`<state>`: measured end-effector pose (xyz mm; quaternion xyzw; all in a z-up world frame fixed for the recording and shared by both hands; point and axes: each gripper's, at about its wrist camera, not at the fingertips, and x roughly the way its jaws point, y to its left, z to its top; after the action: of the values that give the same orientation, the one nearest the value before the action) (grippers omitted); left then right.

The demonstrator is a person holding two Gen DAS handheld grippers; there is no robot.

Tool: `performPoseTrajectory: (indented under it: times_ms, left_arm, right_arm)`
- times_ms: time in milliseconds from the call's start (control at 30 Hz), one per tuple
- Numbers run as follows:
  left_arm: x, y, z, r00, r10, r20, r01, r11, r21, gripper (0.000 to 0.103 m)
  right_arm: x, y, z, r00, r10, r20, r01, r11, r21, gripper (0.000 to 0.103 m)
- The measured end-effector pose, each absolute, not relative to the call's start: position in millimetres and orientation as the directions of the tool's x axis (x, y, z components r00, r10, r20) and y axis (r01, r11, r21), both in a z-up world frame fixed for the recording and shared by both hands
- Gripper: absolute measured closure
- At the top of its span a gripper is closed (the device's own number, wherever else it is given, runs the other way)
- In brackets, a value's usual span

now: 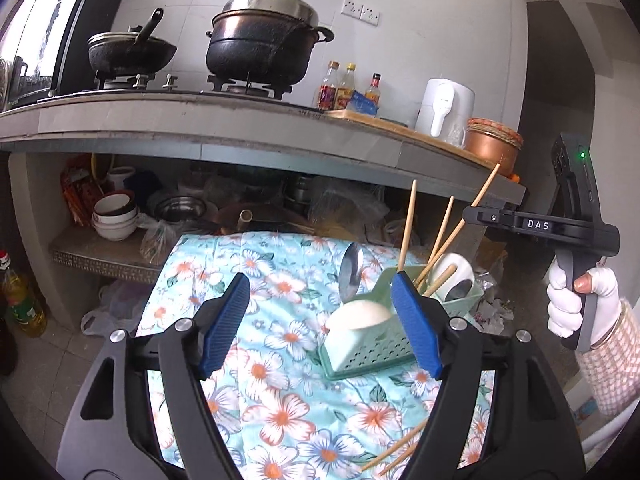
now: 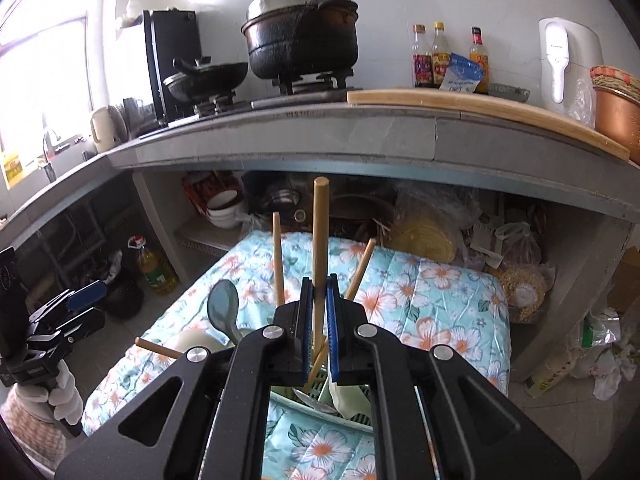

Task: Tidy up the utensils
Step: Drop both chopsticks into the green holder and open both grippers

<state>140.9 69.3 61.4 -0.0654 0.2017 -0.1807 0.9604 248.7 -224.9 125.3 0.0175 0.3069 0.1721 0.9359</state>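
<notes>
A green slotted utensil basket lies on the floral cloth, holding white ceramic spoons, a steel spoon and several wooden chopsticks. My left gripper is open and empty, hovering above the cloth just before the basket. My right gripper is shut on a wooden chopstick, held upright over the basket. It also shows in the left wrist view gripping a chopstick. Two chopsticks lie loose on the cloth near me.
A stone counter overhangs behind, with a wok, a black pot, sauce bottles, a white kettle and a copper bowl. Bowls and bags crowd the shelf below. An oil bottle stands at left.
</notes>
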Motion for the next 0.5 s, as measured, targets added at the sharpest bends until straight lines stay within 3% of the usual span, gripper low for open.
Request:
performPoseTrajectory:
  times_ms: [100, 167, 500]
  left_arm:
    - [142.1, 72.2, 55.5, 0.848, -0.373, -0.376, 0.318, 0.926, -0.203, 0.033]
    - [143.7, 73.3, 54.5, 0.847, -0.374, -0.377, 0.316, 0.926, -0.207, 0.033]
    - [145.9, 77.6, 42.1, 0.829, -0.386, -0.405, 0.327, 0.921, -0.210, 0.032]
  right_arm:
    - [249.8, -225.5, 124.2, 0.747, 0.332, -0.576, -0.301, 0.941, 0.152, 0.093]
    - [249.1, -228.3, 126.9, 0.751, 0.331, -0.571, -0.290, 0.943, 0.165, 0.084]
    - [224.1, -259.8, 154.5, 0.814, 0.330, -0.479, -0.226, 0.938, 0.262, 0.079]
